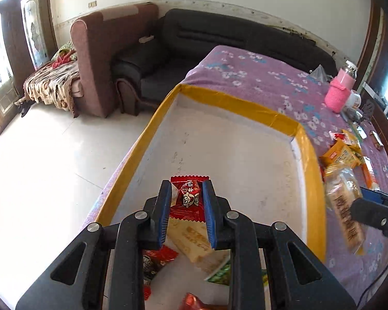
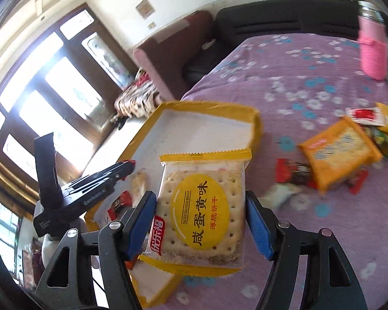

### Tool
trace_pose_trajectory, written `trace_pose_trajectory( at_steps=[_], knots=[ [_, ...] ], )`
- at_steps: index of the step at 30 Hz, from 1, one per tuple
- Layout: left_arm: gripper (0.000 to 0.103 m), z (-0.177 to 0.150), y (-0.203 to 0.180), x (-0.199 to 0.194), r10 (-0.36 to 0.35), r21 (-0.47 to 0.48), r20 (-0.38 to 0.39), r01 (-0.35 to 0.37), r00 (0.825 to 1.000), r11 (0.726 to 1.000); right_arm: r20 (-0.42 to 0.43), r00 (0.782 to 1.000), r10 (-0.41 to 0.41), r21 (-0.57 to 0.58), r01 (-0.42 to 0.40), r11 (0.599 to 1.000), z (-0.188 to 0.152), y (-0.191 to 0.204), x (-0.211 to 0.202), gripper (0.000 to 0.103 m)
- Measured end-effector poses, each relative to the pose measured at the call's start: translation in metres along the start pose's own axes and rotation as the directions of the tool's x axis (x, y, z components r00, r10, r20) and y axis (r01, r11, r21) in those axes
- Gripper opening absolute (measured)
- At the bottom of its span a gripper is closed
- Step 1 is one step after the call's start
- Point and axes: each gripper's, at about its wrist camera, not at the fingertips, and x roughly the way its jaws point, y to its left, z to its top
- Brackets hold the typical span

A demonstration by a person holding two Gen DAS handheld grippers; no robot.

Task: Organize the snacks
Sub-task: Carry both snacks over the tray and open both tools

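— What have your left tongs (image 1: 186,201) got?
— They're clenched on a red candy (image 1: 187,197), held above the white box (image 1: 219,142) with the yellow-taped rim, where other snacks already lie.

— And your right tongs (image 2: 201,222)?
— They're grasping a salted egg yolk biscuit pack (image 2: 203,214), just beside the box on the purple bench (image 2: 310,77). More snacks (image 2: 338,152) lie scattered to your right.

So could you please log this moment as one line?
left gripper: holds red candy over box | right gripper: holds biscuit pack | loose snacks on table
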Motion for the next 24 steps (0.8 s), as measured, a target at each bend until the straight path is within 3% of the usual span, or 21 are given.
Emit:
trace_pose_trajectory(
  at_steps=[7,13,17,24],
  knots=[
    [0.022,-0.004,0.022,0.004,-0.009,-0.058,-0.01,0.009,1.0,0.998,-0.115,0.993,-0.032,-0.064,0.024,0.998,0.005,0.044,0.071,0.069],
    [0.027,-0.007,0.039,-0.013,-0.036,-0.116,0.019,0.038,0.999,0.993,-0.146,0.987,-0.061,-0.089,0.049,0.995,-0.003,0.054,0.098,0.07],
    [0.042,-0.009,0.046,-0.03,-0.073,-0.169,0.049,0.08,0.996,0.982,-0.13,0.99,-0.051,-0.09,0.04,0.995,-0.003,0.058,0.091,0.07],
    [0.05,-0.026,0.03,-0.085,-0.165,-0.194,0.183,0.201,0.969,0.96,-0.038,0.999,0.004,-0.024,-0.005,1.0,0.001,0.038,0.041,0.07]
  ],
)
